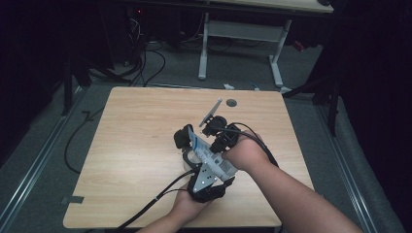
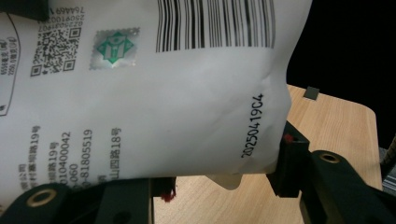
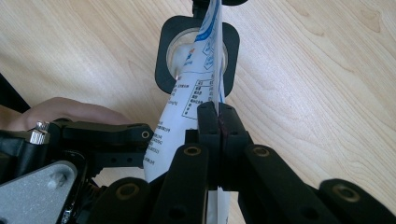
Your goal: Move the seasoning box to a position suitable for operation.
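A white pouch (image 1: pixel 210 156) with blue print and a barcode (image 2: pixel 140 93) is held tilted between both grippers above the wooden table (image 1: pixel 131 136). My left gripper (image 1: pixel 201 166) is shut on the pouch's wide body, whose sides bulge between its pads (image 2: pixel 287 161). My right gripper (image 3: pixel 218 122) is shut on the pouch's thin flat edge (image 3: pixel 212 56). The pouch's lower corner dips into the round mouth of a container with a black square rim (image 3: pixel 163 60), seen in the high view as the black container (image 1: pixel 182 138) left of the grippers.
A round grommet hole (image 1: pixel 231 103) sits near the table's far edge. A strip of grey tape (image 1: pixel 73 199) marks the near left corner. Beyond the table stand white desk legs (image 1: pixel 204 48) and loose cables (image 1: pixel 150 63) on the floor.
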`<state>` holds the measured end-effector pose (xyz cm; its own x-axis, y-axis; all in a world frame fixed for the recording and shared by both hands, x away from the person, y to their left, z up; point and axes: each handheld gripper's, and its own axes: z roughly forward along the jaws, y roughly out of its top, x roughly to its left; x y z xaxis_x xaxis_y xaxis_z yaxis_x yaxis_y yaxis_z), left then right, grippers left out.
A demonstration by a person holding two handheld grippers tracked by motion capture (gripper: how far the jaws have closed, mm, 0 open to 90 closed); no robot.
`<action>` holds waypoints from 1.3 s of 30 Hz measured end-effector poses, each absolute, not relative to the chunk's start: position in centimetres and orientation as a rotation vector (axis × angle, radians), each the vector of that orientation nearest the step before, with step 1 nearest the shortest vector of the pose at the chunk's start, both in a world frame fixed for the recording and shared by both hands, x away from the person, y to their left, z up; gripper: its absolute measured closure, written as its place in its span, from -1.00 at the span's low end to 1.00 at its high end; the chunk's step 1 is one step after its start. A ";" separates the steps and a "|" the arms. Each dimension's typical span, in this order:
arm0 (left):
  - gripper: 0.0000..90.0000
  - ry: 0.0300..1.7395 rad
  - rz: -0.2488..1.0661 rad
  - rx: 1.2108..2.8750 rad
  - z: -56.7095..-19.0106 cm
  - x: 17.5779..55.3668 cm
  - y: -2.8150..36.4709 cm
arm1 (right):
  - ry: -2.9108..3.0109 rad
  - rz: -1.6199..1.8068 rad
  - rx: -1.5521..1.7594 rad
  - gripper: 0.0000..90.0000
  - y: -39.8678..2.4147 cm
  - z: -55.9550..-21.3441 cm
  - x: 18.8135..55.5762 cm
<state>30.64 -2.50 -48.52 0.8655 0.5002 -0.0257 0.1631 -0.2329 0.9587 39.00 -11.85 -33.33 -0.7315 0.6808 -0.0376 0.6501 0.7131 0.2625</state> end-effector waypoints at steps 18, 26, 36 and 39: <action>0.18 0.506 0.332 1.799 -48.5 30.6 -2.5 | 2.789 0.344 1.073 1.00 -11.8 -33.4 39.1; 0.19 0.502 0.342 1.802 -48.5 30.6 -2.5 | 2.793 0.349 1.071 1.00 -11.7 -33.5 39.2; 0.20 0.498 0.347 1.801 -48.5 30.6 -2.5 | 2.792 0.346 1.072 1.00 -11.8 -33.5 39.2; 0.21 0.495 0.354 1.803 -48.4 30.6 -2.5 | 2.792 0.343 1.069 1.00 -11.8 -33.5 39.2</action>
